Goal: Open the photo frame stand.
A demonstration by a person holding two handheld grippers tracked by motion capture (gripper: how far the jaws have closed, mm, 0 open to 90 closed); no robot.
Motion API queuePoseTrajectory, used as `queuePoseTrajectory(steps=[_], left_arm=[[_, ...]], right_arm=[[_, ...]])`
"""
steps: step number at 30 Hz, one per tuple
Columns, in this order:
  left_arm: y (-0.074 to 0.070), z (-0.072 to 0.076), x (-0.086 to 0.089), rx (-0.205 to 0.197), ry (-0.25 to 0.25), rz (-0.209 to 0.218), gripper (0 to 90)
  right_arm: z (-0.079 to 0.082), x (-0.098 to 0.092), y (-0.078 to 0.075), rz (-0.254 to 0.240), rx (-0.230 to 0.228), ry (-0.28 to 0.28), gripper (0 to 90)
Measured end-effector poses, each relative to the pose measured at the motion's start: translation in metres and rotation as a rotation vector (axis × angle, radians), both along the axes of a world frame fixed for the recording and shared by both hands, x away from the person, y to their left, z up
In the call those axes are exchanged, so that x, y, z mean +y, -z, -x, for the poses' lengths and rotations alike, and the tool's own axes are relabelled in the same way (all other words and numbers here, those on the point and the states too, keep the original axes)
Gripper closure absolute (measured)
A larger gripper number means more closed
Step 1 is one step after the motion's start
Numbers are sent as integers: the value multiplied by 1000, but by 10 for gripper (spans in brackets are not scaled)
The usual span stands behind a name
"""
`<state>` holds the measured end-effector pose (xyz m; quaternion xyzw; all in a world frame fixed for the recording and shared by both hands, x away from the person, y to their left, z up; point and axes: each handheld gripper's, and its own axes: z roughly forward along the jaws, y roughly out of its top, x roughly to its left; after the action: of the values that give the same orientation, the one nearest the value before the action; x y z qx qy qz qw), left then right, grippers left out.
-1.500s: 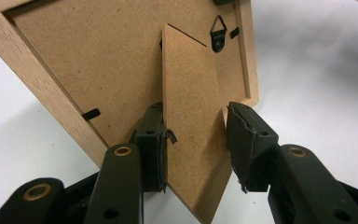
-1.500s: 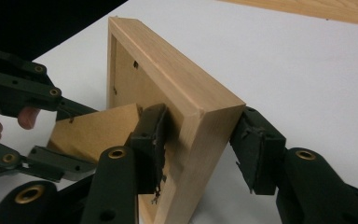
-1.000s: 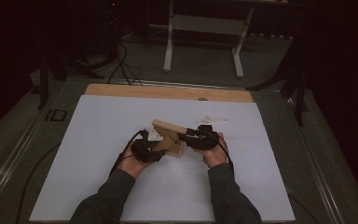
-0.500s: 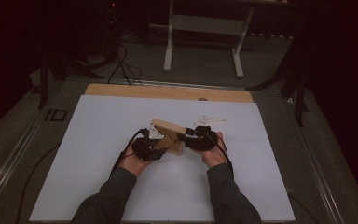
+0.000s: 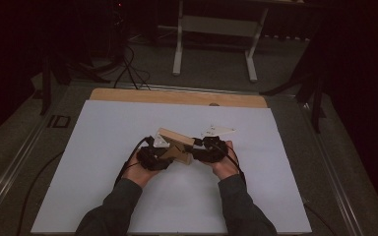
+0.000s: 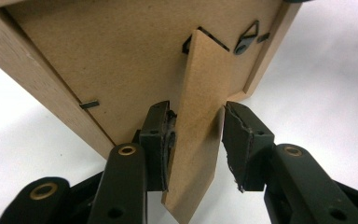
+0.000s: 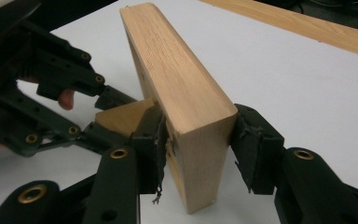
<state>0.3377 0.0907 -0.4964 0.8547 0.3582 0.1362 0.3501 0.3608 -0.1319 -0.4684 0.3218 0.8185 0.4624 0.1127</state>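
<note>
1. Plainly, the picture frame (image 5: 176,142) stands on edge near the middle of the white surface (image 5: 103,147), about midway between its left and right edges, with both hands just on the near-edge side of it.
2. The left gripper (image 6: 196,135) has its fingers narrowed on the fibreboard stand (image 6: 200,93), which swings out from the frame's back straight toward them, long axis running away from the fingers.
3. The right gripper (image 7: 198,140) clasps the frame's thick wooden side. Its fingers have just been easing open a little, with the wood between them.
4. Likely, the stand's angle to the back decides the next move, and the left hand is nearer it.
</note>
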Motion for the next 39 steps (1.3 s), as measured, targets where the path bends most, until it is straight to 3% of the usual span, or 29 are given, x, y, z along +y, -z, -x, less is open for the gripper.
queuePoseTrajectory(steps=[7,39], left_arm=[[4,5,5,3,-7,17,639],[12,20,14,38,29,16,681]], right_arm=[[6,3,0,12,-7,-33,547],[32,13,3,45,-18,-117,440]])
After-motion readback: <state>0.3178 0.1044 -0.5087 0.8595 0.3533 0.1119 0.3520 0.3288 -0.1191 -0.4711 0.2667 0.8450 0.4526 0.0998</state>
